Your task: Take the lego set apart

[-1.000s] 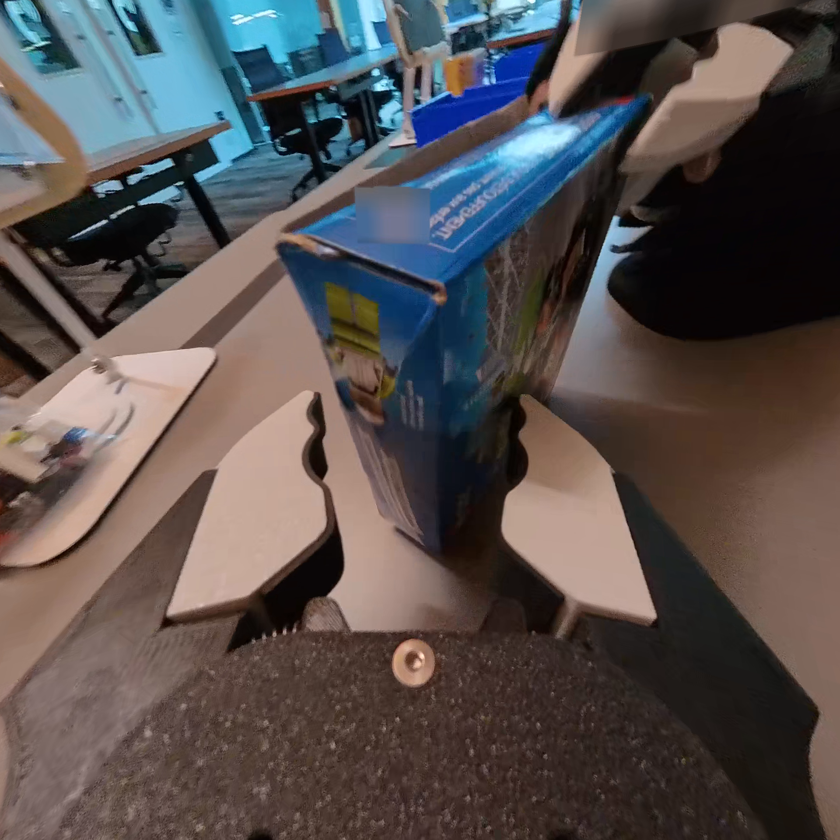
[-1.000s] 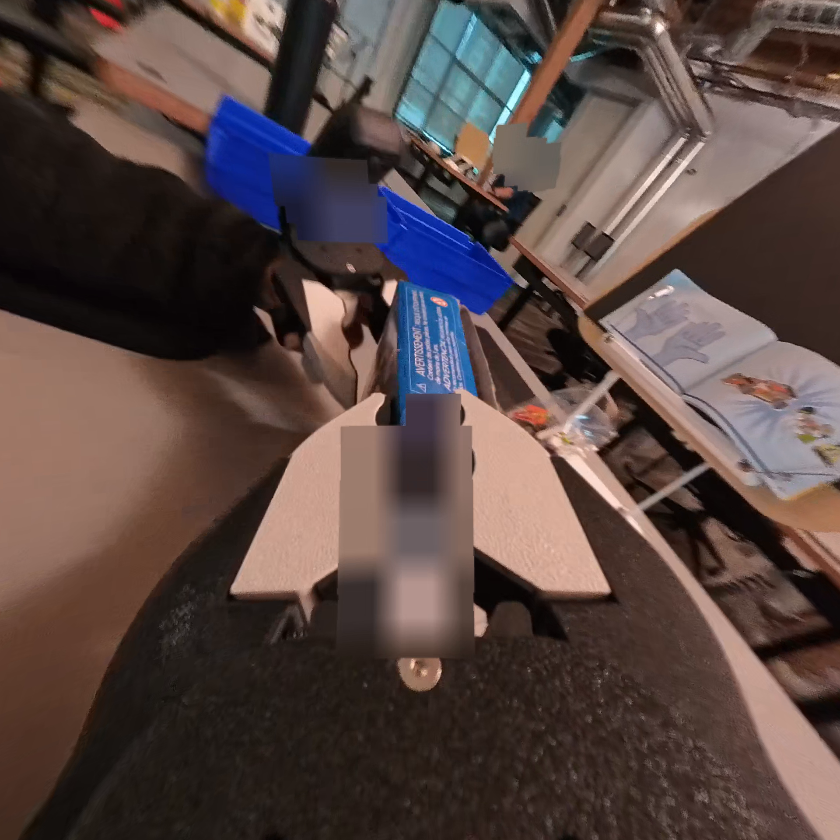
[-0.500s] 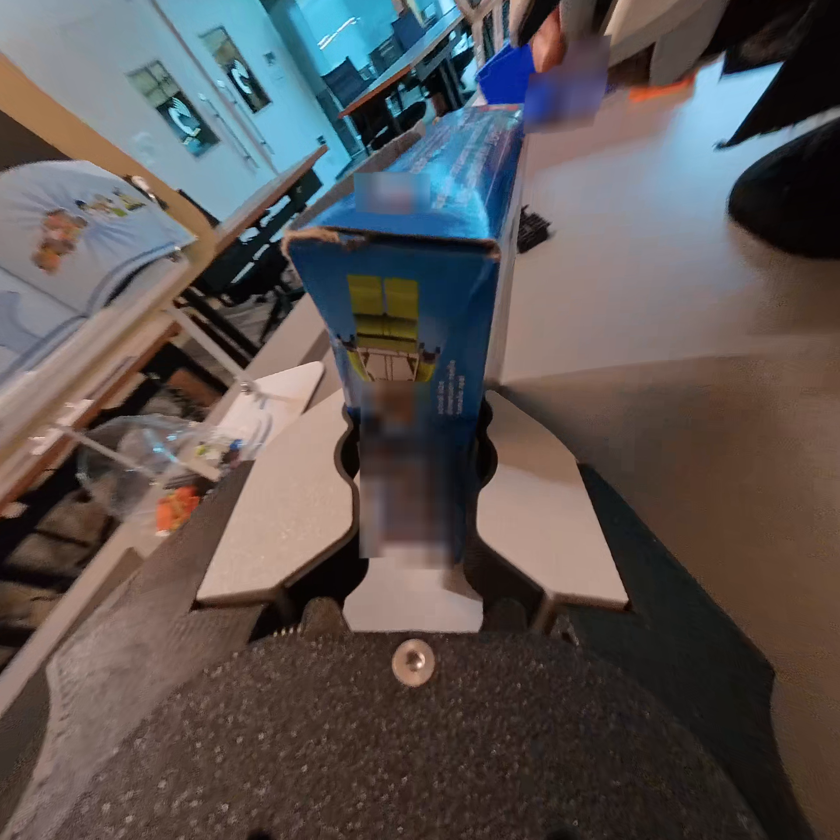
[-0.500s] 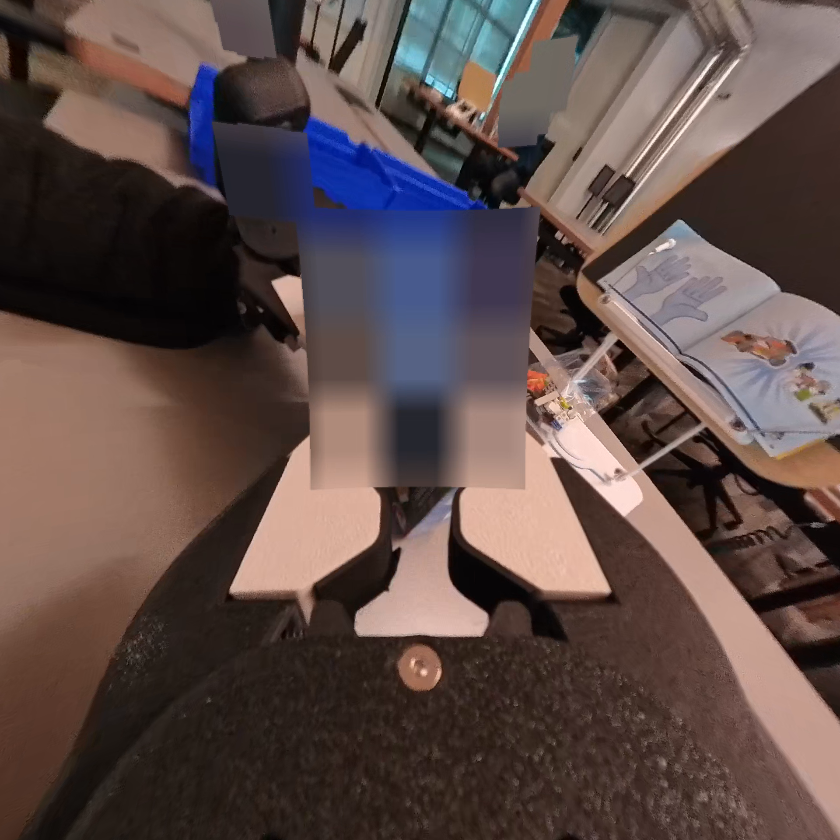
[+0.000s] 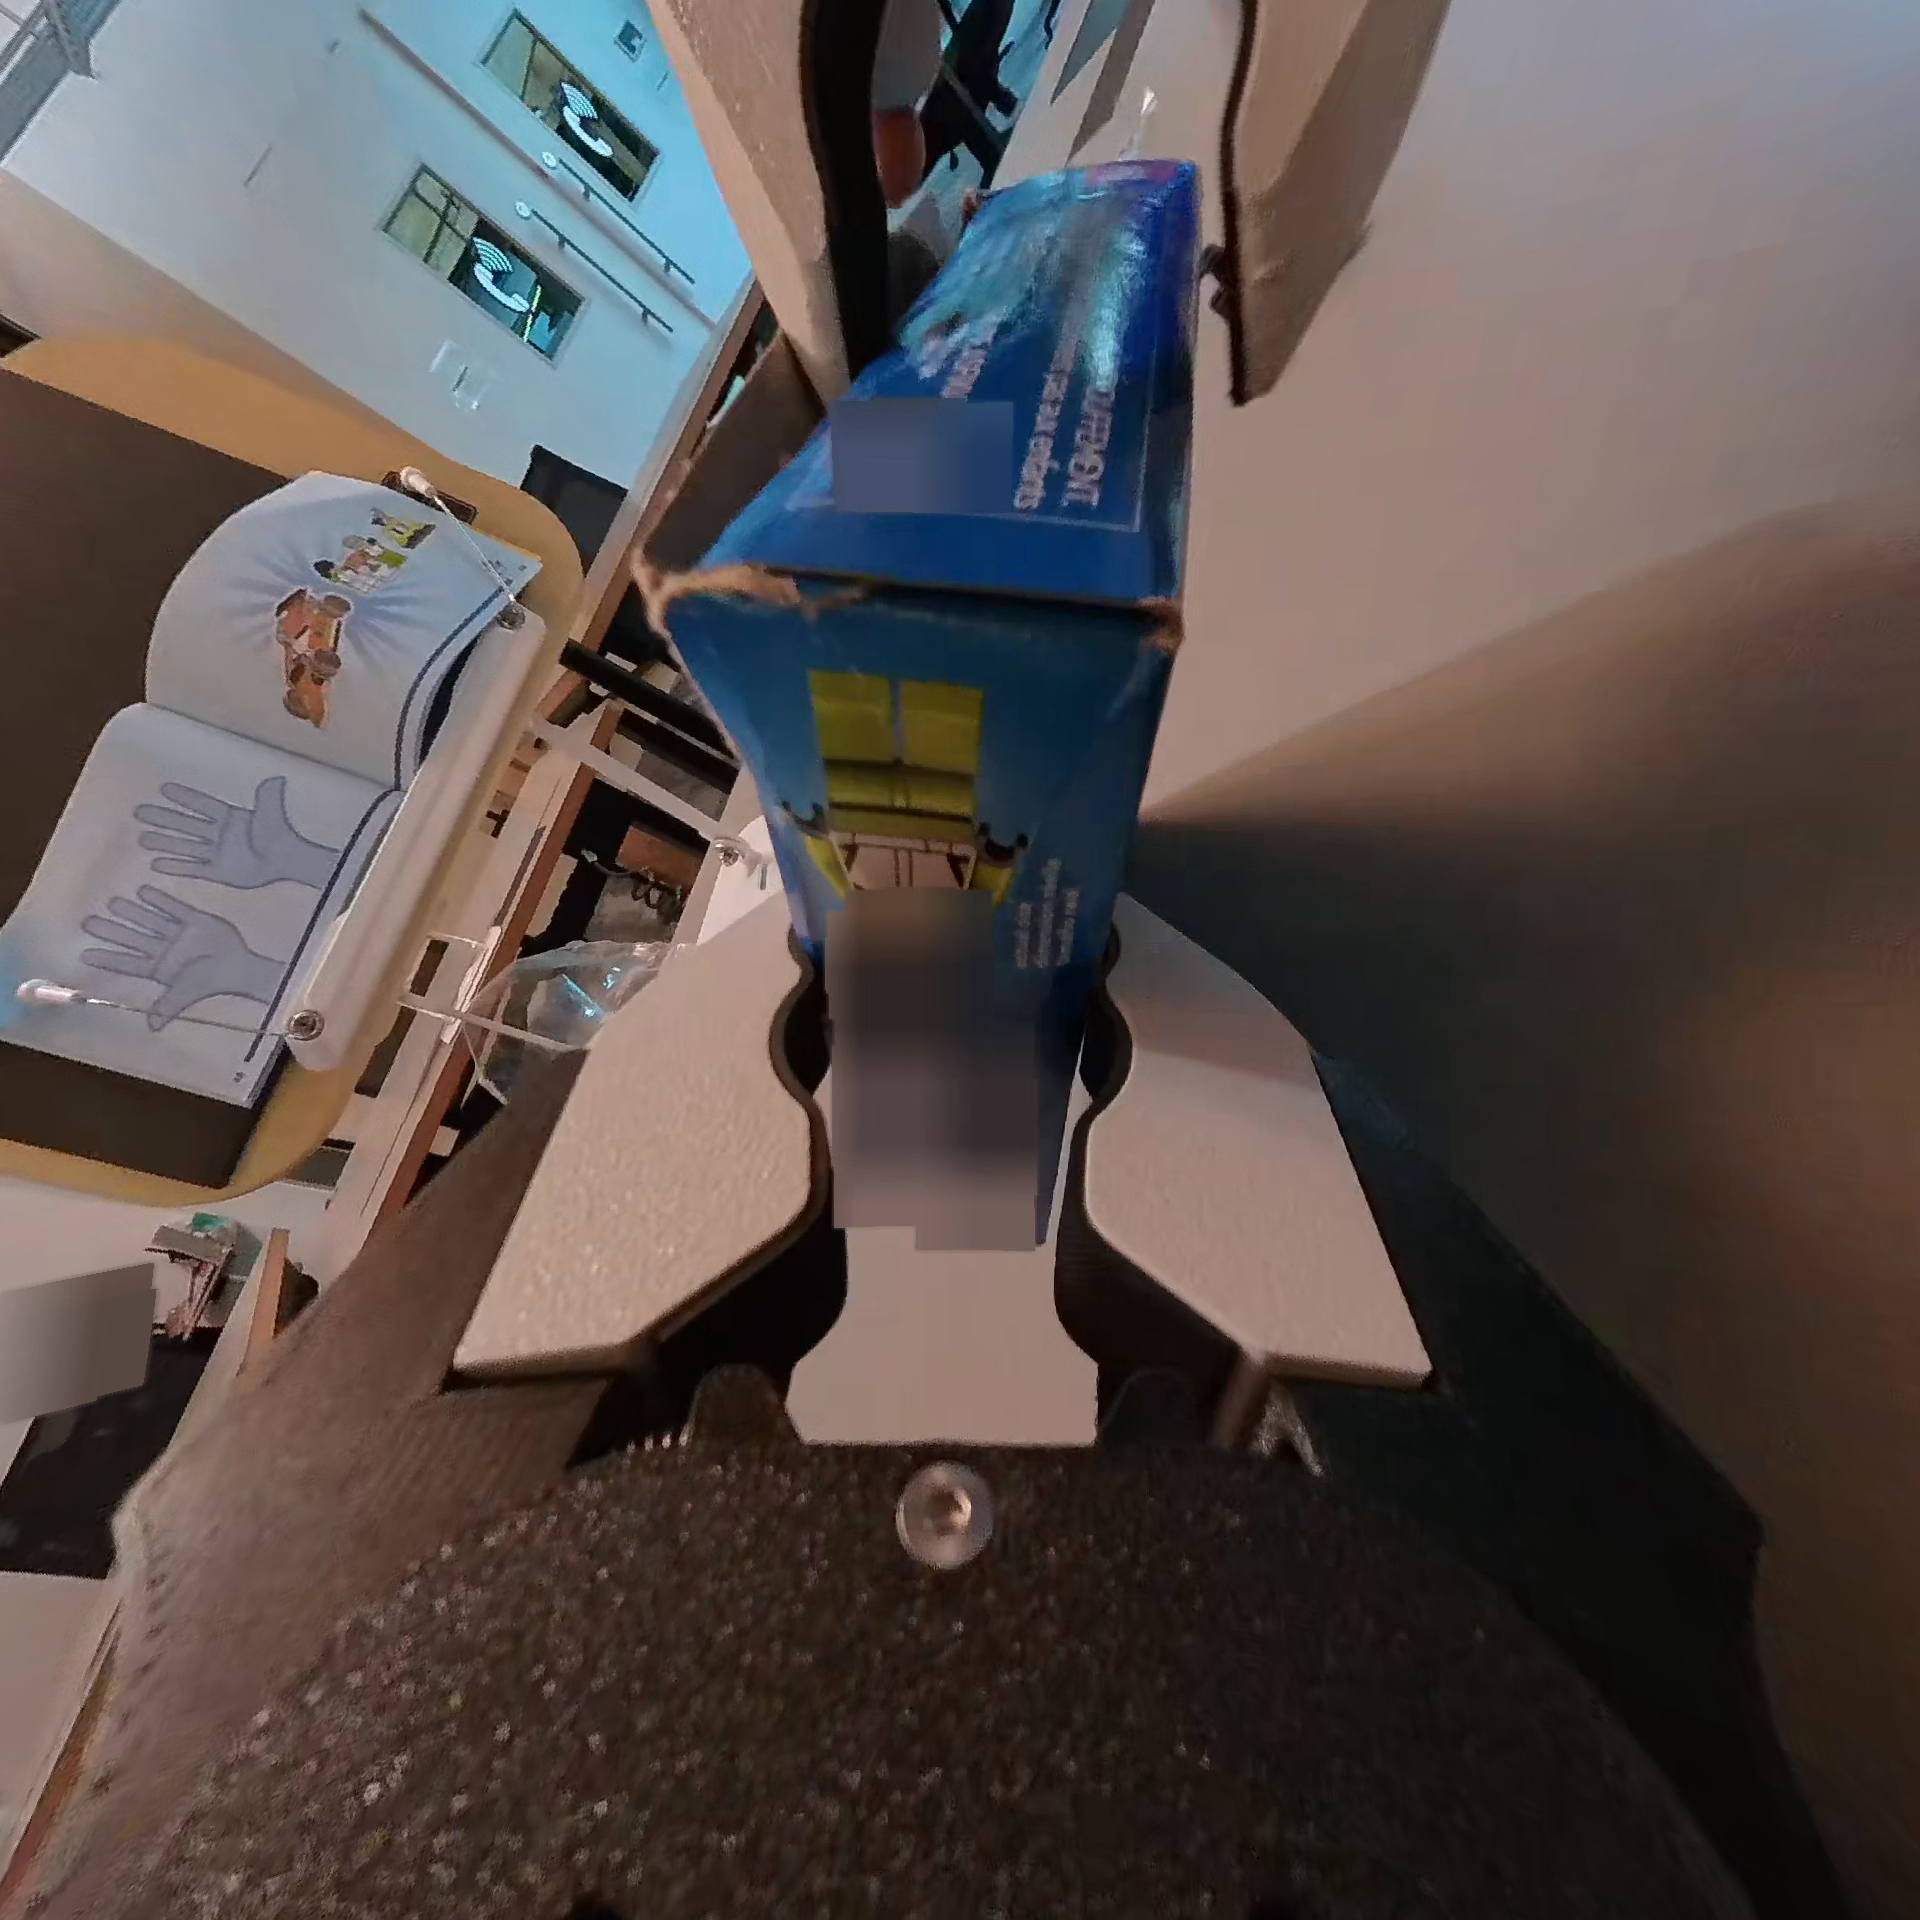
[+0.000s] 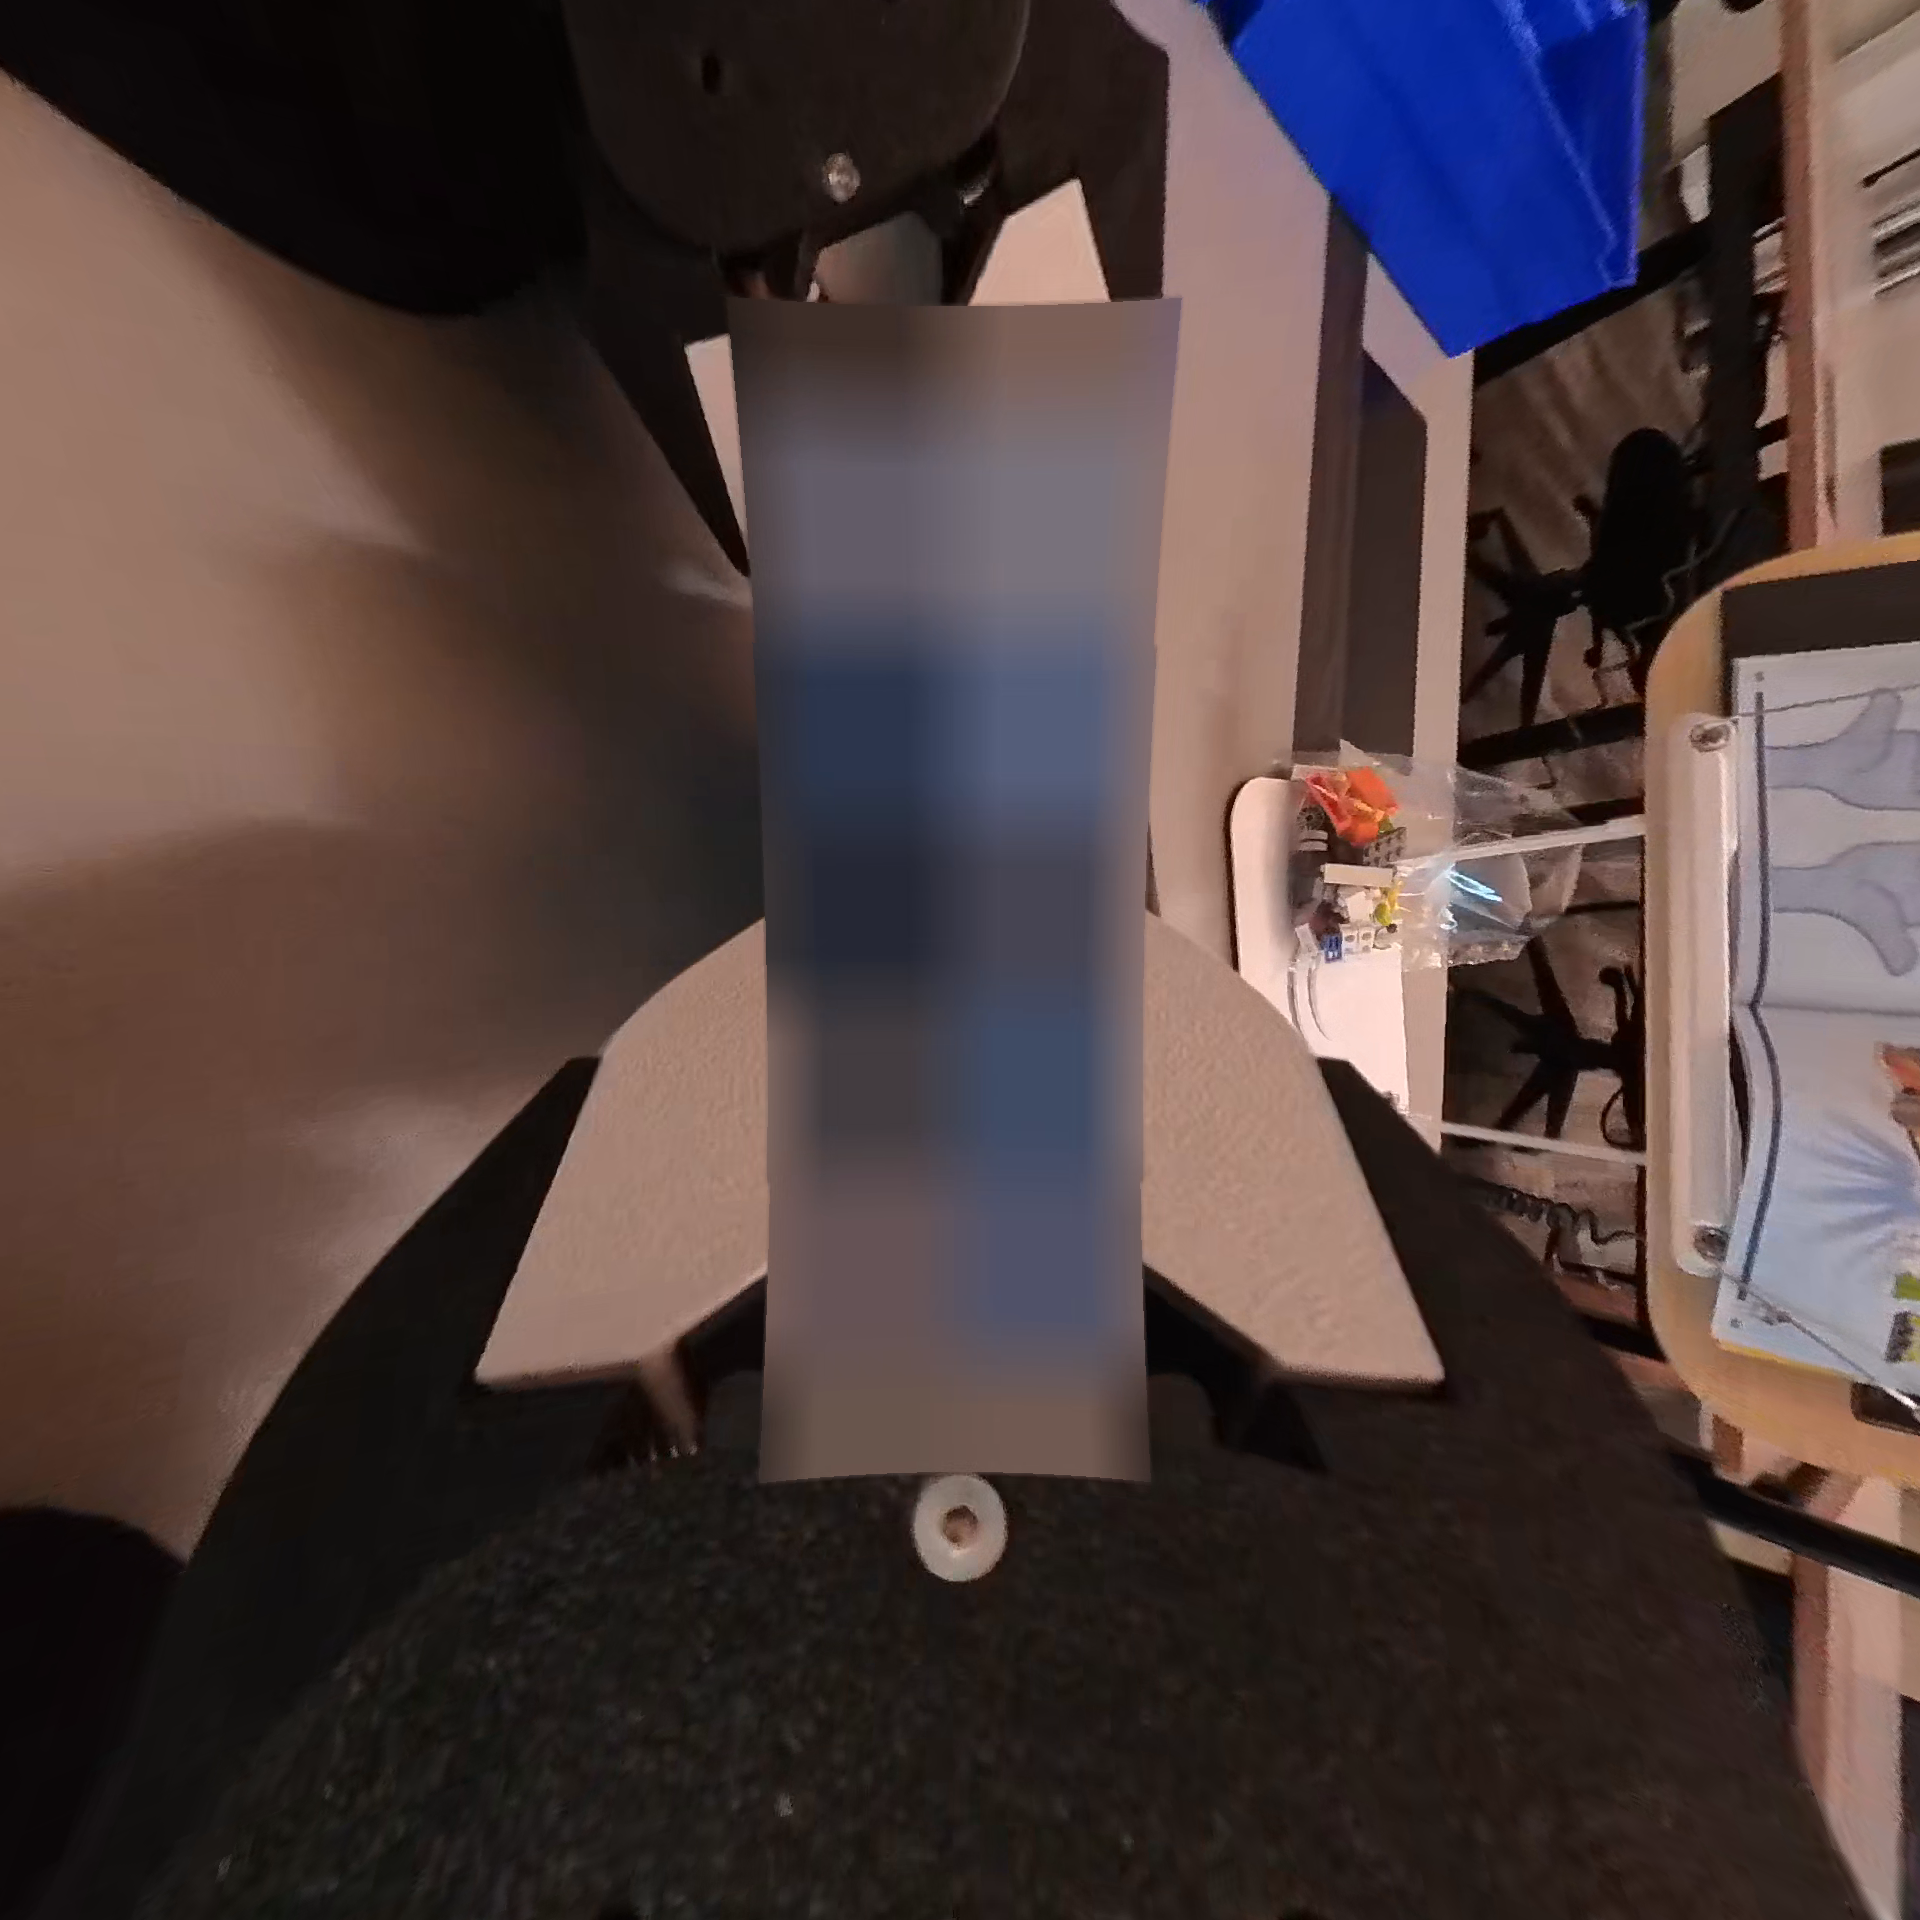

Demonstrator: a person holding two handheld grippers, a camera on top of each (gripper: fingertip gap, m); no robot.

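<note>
In the left wrist view, 1 blue lego box is clamped by its near end between the 2 fingers of the left gripper, its far end between the other gripper's 2 fingers, with 1 open booklet on a stand at left. In the right wrist view, the right gripper is mostly masked by a blur, so its grip cannot be judged; 1 clear bag of bricks lies on 1 white board on the counter, below 1 blue bin.

Box mostly mosaicked, right view.
</note>
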